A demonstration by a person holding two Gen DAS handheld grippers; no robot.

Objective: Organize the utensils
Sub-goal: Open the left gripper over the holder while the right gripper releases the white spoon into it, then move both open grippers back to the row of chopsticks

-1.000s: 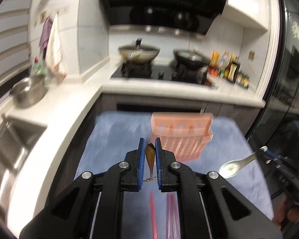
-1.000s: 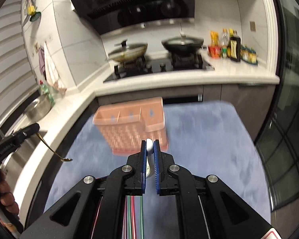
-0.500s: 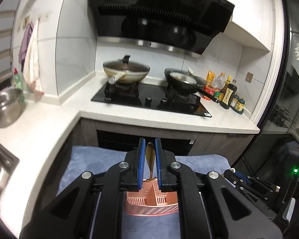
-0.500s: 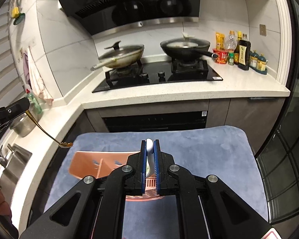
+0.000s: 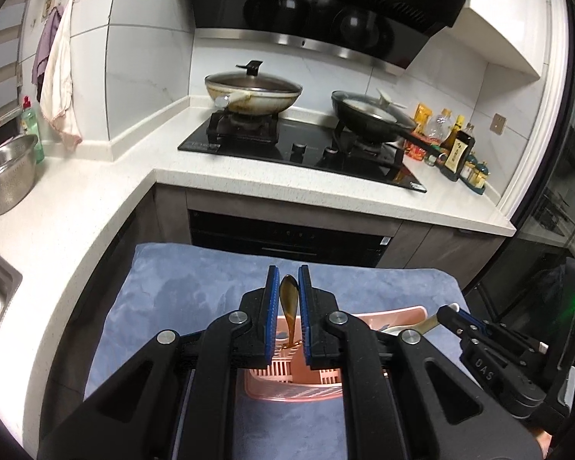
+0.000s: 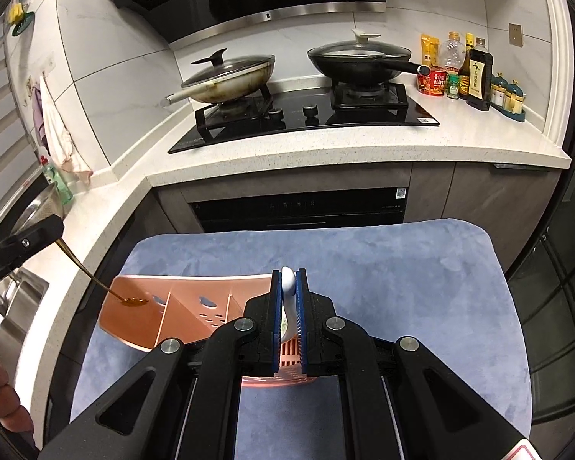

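A pink slotted utensil basket stands on a blue cloth. My left gripper is shut on the handle of a thin gold spoon. The gold spoon slants down, and its bowl hangs over the basket's left compartment. My right gripper is shut on a white ceramic spoon above the basket's right end. My own fingers hide the basket's middle in both views.
Beyond the cloth runs a white counter with a black hob and two lidded pans. Sauce bottles stand at the right. A steel bowl and a sink lie left. A hand shows at lower left.
Both grippers have moved forward, each with its spoon, so the basket now lies under the fingers instead of ahead of them. The gold spoon's bowl has come over the basket.
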